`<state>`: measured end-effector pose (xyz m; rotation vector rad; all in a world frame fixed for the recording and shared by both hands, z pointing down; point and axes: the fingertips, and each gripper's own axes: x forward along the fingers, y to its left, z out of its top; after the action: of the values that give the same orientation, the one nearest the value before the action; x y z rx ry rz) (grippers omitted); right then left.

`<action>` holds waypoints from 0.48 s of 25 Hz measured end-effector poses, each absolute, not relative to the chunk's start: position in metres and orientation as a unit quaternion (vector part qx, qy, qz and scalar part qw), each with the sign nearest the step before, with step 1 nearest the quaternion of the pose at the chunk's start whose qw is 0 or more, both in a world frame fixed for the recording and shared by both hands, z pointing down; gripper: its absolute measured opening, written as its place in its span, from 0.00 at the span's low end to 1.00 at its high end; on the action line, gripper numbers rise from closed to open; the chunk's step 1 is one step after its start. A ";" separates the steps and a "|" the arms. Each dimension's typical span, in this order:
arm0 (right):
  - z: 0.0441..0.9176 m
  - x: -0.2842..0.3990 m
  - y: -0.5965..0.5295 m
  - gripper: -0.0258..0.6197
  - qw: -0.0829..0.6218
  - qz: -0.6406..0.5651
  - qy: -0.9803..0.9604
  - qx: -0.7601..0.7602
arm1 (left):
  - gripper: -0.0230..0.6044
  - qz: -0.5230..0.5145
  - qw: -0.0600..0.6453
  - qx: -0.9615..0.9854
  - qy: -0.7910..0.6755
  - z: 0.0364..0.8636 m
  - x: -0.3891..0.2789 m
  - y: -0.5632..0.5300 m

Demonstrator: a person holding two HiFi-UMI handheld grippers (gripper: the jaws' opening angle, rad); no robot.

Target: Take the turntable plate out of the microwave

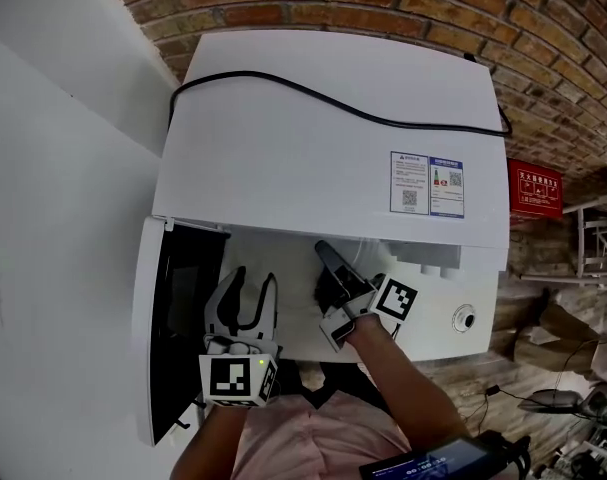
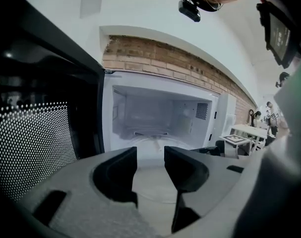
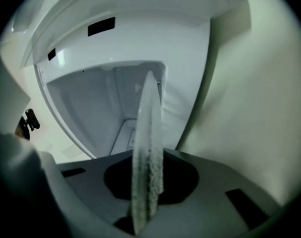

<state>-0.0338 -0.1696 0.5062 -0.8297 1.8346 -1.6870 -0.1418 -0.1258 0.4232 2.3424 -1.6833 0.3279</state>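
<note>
At the middle of the right gripper view, the turntable plate point(image 3: 146, 148) shows edge-on, a pale glass sliver running from the bottom of the frame up into the white cavity behind it. Its near rim sits right between the jaws of the right tool point(image 3: 147, 192), and they're clamped on it, a firm pinch on the glass. So the plate is at the mouth of the microwave point(image 1: 323, 128), its far part reaching inside.

Over to the head view: the right tool point(image 1: 328, 258) is pushed into the opening at centre frame. Just to its left, the left tool point(image 1: 256, 278) hangs in front of the opening, and its own view shows the jaws standing apart, gripping nothing, only the lit cavity beyond them.

The door point(image 1: 158, 338) hangs open at lower left. A black cable point(image 1: 313, 98) snakes across the microwave's top, and the brick wall point(image 1: 383, 8) fills the upper edge.
</note>
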 end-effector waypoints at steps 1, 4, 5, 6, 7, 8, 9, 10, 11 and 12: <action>0.507 -0.033 -0.169 0.09 0.256 -0.624 0.673 -0.305 | 0.32 0.112 0.120 0.800 -0.577 0.424 -0.142 -0.125; 0.510 -0.028 -0.167 0.09 0.259 -0.633 0.662 -0.306 | 0.32 0.113 0.123 0.798 -0.579 0.426 -0.139 -0.121; 0.511 -0.025 -0.166 0.09 0.260 -0.634 0.661 -0.306 | 0.32 0.112 0.124 0.798 -0.579 0.428 -0.138 -0.120; 0.512 -0.024 -0.165 0.09 0.260 -0.634 0.661 -0.306 | 0.32 0.111 0.125 0.798 -0.579 0.429 -0.138 -0.119; 0.513 -0.023 -0.163 0.09 0.259 -0.634 0.662 -0.305 | 0.32 0.109 0.125 0.798 -0.579 0.431 -0.138 -0.117; 0.514 -0.022 -0.162 0.08 0.257 -0.634 0.663 -0.304 | 0.32 0.109 0.126 0.797 -0.580 0.433 -0.137 -0.116; 0.514 -0.023 -0.160 0.08 0.255 -0.634 0.665 -0.303 | 0.32 0.109 0.127 0.797 -0.581 0.434 -0.137 -0.115; 0.513 -0.023 -0.158 0.08 0.254 -0.633 0.667 -0.300 | 0.32 0.109 0.128 0.796 -0.582 0.434 -0.137 -0.113; 0.511 -0.024 -0.156 0.08 0.255 -0.632 0.669 -0.296 | 0.32 0.108 0.129 0.795 -0.583 0.434 -0.139 -0.110; 0.507 -0.026 -0.153 0.08 0.256 -0.632 0.671 -0.291 | 0.32 0.108 0.131 0.793 -0.585 0.433 -0.140 -0.107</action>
<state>-0.0261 -0.1528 0.5072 -0.7900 1.8218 -1.7140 -0.1404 -0.1070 0.4326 2.3035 -1.6991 0.3138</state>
